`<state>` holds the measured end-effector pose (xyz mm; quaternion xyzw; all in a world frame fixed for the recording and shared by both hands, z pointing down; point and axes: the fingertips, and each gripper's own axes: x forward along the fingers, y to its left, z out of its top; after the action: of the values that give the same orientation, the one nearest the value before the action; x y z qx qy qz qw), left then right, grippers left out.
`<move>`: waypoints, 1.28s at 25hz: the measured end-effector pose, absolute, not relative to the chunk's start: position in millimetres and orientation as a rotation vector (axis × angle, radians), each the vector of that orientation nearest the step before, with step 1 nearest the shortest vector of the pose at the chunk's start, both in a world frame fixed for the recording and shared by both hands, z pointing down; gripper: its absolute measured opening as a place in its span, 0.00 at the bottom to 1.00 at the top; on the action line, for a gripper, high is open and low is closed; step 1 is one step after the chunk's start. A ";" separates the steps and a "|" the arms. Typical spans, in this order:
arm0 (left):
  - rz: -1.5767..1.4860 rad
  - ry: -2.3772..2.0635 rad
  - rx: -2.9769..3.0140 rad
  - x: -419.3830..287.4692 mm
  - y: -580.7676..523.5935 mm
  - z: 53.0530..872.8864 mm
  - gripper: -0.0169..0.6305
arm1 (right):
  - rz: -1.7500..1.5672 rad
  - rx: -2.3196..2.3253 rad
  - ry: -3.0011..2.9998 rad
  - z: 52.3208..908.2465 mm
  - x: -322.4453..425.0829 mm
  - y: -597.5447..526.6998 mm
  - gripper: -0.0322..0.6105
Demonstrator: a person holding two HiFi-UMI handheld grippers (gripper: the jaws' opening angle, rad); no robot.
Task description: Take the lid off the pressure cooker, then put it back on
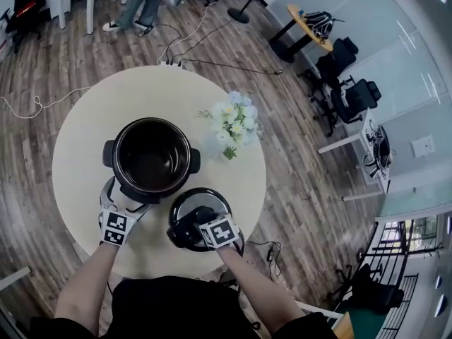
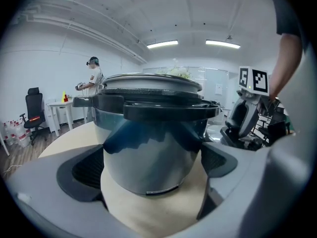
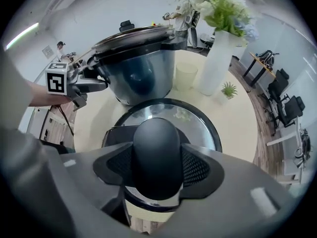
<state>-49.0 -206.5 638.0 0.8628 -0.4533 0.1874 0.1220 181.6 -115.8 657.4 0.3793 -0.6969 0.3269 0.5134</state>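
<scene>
Lid (image 1: pixel 206 198) lay on desk (image 1: pixel 83 129) beside open pressure cooker (image 1: pixel 152 157). Right gripper (image 3: pixel 157 168) clamped its knob (image 3: pixel 156 148). Left gripper (image 2: pixel 151 175) gaped wide around cooker, pads clear.

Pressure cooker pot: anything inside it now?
Head view looks straight into the open pot: only its dark glossy inner wall and bottom show, no contents. The lid lies beside it on the table, so nothing covers the inside.

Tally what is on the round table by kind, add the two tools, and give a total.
Pot: 1
Lid: 1
Vase of flowers: 1
Cup: 1
Small green plant: 1
Tools: 2, left tool and right tool
Total: 7
Not counted: the power strip at the far edge, which may lie on the floor.
</scene>
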 end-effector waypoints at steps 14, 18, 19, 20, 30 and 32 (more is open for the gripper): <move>0.530 -1.327 2.526 -49.7 -204.6 632.5 0.94 | 0.888 0.940 -1.662 705.2 138.3 -103.4 0.50; 0.526 -1.335 2.531 -51.4 -206.2 631.0 0.94 | 0.879 0.946 -1.673 705.2 137.1 -105.2 0.50; 0.526 -1.340 2.533 -52.1 -207.0 630.9 0.94 | 0.880 0.945 -1.675 706.4 136.4 -105.5 0.50; 0.525 -1.345 2.534 -52.3 -207.7 631.1 0.94 | 0.881 0.945 -1.678 707.4 136.4 -105.8 0.50; 0.529 -1.340 2.530 -48.6 -208.0 635.2 0.94 | 0.878 0.937 -1.681 709.1 139.5 -106.9 0.50; 0.531 -1.338 2.530 -48.6 -207.2 634.7 0.94 | 0.871 0.940 -1.682 708.6 140.1 -106.6 0.50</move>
<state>-48.6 -207.2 634.7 0.8634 -0.4566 0.1813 0.1152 140.1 -106.6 708.6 0.3870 -0.6929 0.3589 0.4912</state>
